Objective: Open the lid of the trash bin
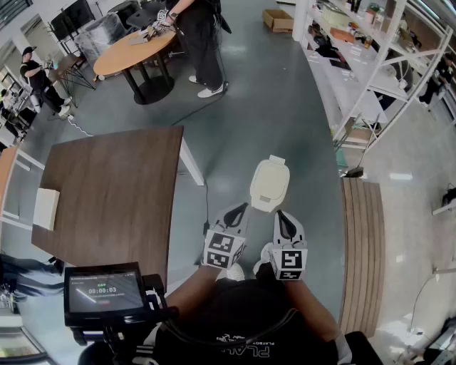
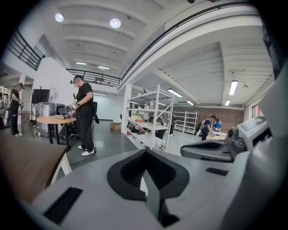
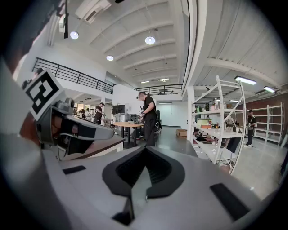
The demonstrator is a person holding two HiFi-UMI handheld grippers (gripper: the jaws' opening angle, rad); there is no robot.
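Below, the trash bin (image 1: 269, 184) stands between brown table (image 1: 107, 192) and bench (image 1: 363, 249).

The cream rectangular trash bin (image 1: 270, 184) had a smooth plastic lid with a dull sheen. The left gripper (image 1: 237, 210) and the right gripper (image 1: 285, 217) wore matt grey plastic shells, and in the gripper views their black jaw linings looked ribbed and matt. The dark brown rectangular table (image 1: 114, 192) showed a matt wood grain. The light slatted bench (image 1: 363, 242) was pale, unpolished wood. The grey-green floor (image 1: 271, 107) was smooth and faintly glossy. The white shelving rack (image 1: 370, 85) looked like painted metal, and the brown box (image 1: 277, 20) like cardboard.
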